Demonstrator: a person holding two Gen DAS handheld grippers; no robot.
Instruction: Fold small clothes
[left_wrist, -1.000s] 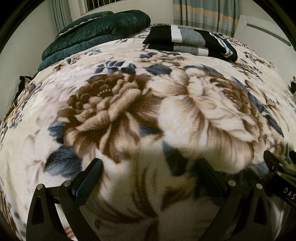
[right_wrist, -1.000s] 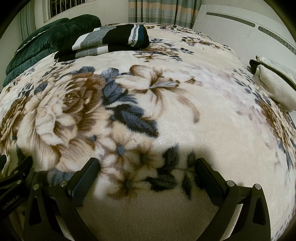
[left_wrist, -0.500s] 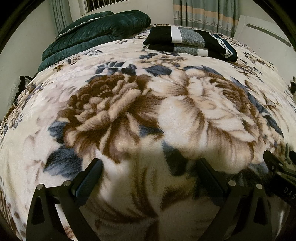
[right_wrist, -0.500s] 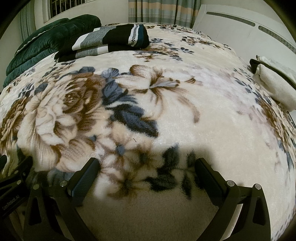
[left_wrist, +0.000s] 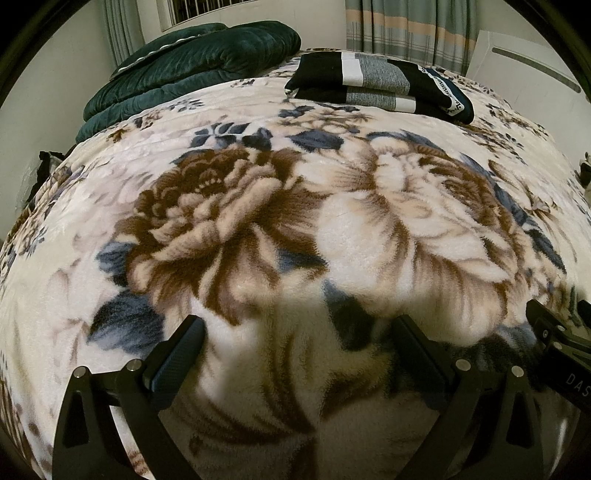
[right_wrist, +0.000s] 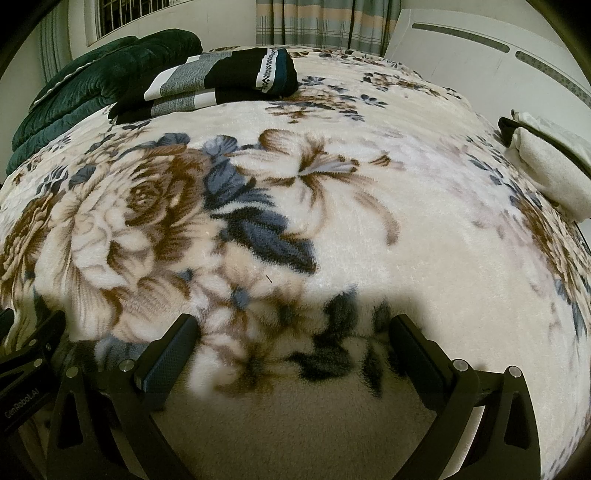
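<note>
A folded black garment with grey and white stripes (left_wrist: 380, 85) lies at the far end of the bed; it also shows in the right wrist view (right_wrist: 225, 81). My left gripper (left_wrist: 297, 336) is open and empty, low over the floral blanket (left_wrist: 258, 229) at the near side. My right gripper (right_wrist: 295, 332) is open and empty too, just right of the left one. Both are far from the garment. A folded white cloth (right_wrist: 550, 166) lies at the bed's right edge.
A dark green quilt (left_wrist: 192, 70) is piled at the far left of the bed. A white headboard (right_wrist: 480, 62) stands at the far right, curtains (left_wrist: 406, 33) behind. The right gripper's body shows at the left view's right edge (left_wrist: 561, 354).
</note>
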